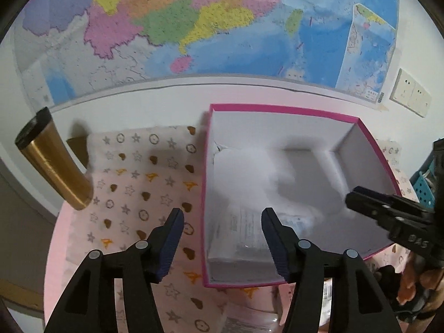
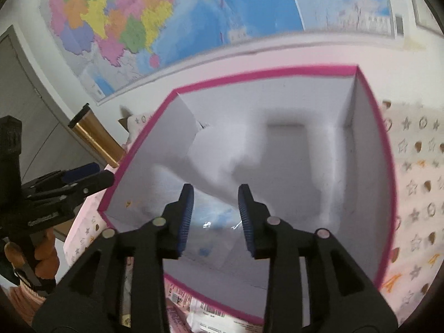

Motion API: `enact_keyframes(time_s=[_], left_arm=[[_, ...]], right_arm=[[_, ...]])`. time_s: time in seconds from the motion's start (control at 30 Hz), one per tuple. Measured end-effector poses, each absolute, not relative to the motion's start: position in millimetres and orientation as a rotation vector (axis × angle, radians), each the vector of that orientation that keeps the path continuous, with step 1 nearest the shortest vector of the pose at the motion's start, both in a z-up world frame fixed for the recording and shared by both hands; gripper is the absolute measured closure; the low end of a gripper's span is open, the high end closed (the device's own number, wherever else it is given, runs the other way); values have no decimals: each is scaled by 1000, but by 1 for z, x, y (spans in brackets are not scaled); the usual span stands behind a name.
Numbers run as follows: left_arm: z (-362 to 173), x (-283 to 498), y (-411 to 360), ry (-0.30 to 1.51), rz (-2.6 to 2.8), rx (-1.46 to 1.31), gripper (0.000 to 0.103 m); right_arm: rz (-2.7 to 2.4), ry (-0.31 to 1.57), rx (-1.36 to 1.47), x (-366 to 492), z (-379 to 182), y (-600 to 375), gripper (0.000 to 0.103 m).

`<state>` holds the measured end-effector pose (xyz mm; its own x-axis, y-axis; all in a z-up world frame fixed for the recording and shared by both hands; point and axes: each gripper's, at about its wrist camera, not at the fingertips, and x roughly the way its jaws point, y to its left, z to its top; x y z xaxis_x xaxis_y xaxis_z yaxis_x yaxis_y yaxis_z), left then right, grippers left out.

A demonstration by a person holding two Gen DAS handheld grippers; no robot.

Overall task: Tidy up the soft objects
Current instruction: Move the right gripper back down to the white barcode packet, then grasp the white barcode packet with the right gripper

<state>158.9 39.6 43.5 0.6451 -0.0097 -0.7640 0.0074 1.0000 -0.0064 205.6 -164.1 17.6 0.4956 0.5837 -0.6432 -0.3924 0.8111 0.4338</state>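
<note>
Fingers (image 1: 173, 238) of the left gripper (image 1: 222, 242) stand wide apart with nothing between them, one blue pad over the patterned cloth (image 1: 138, 172) and the other over the near left corner of the pink-rimmed box (image 1: 277, 109). Far left in that view, a gold tumbler (image 1: 52, 163) with a black lid stands at the edge of the cloth, which is printed with stars, hearts and rings and covers the counter. Right of it sits the open box, white inside. A white plastic-wrapped soft pack (image 1: 244, 230) lies on the box floor in the near left part, and a soft white mass lies behind it toward the back wall; its exact shape is blurred. On the wall above hangs a coloured map (image 1: 194, 22), with a socket plate (image 1: 410, 91) at its right end. The right gripper (image 2: 216, 219) hangs over the box's near side, its fingers (image 2: 186, 219) moderately apart and holding nothing, the wrapped pack (image 2: 213, 230) showing below them.
</note>
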Motion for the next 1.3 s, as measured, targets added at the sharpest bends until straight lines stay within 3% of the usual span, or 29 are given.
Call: enact_keyframes(time_s=[0.57, 0.8, 1.07, 1.2, 1.3], left_arm=[[51, 84, 2, 787, -321, 6, 44], [-2, 81, -35, 944, -442, -3, 44], [-46, 95, -50, 1082, -420, -19, 44], [-50, 98, -60, 1103, -410, 1, 44], [-55, 98, -66, 1120, -405, 19, 44]], right_arm=[[676, 793, 205, 105, 36, -222, 68], [633, 963, 208, 99, -20, -233, 68], [581, 1035, 206, 110, -53, -241, 68], [560, 1052, 193, 116, -60, -241, 59], [573, 1055, 188, 119, -64, -238, 58]])
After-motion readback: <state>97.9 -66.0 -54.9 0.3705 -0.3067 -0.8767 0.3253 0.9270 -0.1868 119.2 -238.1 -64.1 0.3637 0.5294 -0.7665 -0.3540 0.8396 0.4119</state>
